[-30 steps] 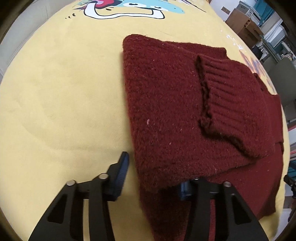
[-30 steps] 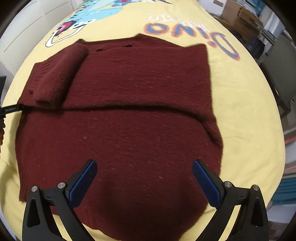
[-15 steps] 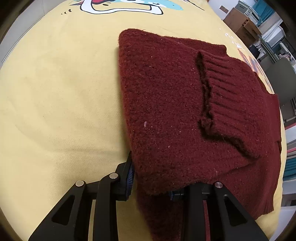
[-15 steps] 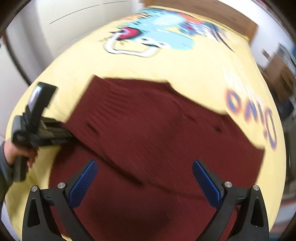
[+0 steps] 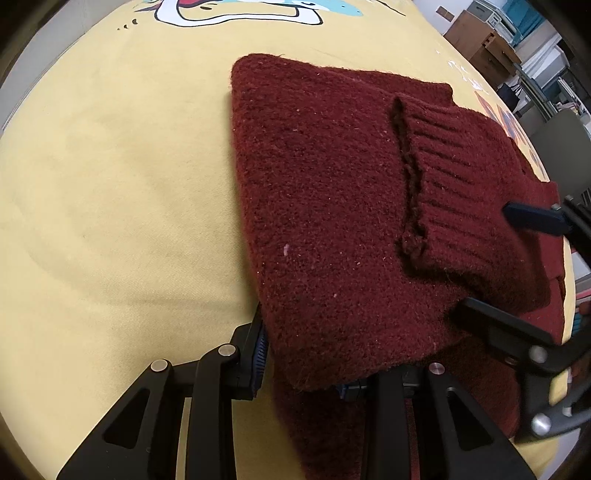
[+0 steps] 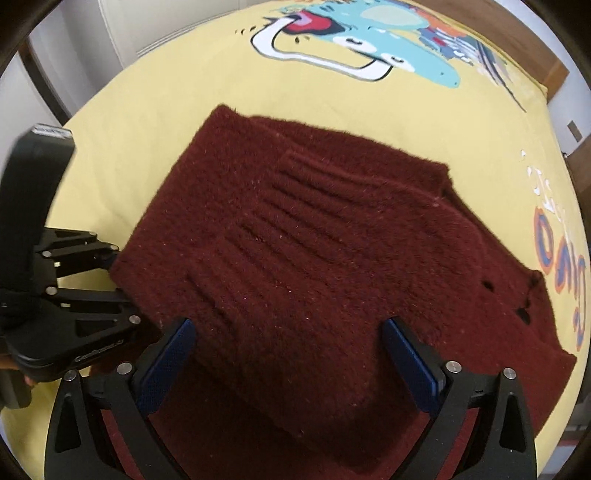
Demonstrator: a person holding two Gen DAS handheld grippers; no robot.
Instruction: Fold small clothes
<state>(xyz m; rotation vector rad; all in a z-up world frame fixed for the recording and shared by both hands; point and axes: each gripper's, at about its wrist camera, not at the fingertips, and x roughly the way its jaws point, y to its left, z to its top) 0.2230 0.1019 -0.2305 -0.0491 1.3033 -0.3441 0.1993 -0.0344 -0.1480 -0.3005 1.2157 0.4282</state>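
A dark red knit sweater (image 5: 332, 206) lies partly folded on a yellow cloth, a ribbed cuff (image 5: 461, 192) lying on top. My left gripper (image 5: 301, 365) is shut on the sweater's near folded edge; the right pad is hidden under the knit. The sweater fills the right wrist view (image 6: 314, 258). My right gripper (image 6: 286, 354) is open just above the folded layer, its blue pads (image 6: 410, 362) either side of it. The left gripper also shows in the right wrist view (image 6: 85, 280) at the sweater's left edge. The right gripper shows in the left wrist view (image 5: 524, 258), open.
The yellow cloth (image 5: 110, 184) carries a cartoon print (image 6: 354, 48) at the far end and coloured letters (image 6: 554, 251) at the right. Boxes and shelving (image 5: 498, 33) stand beyond the far right edge.
My left gripper has closed on the sweater's edge. My right gripper has swung from the sweater's hem over to the folded part near the left gripper.
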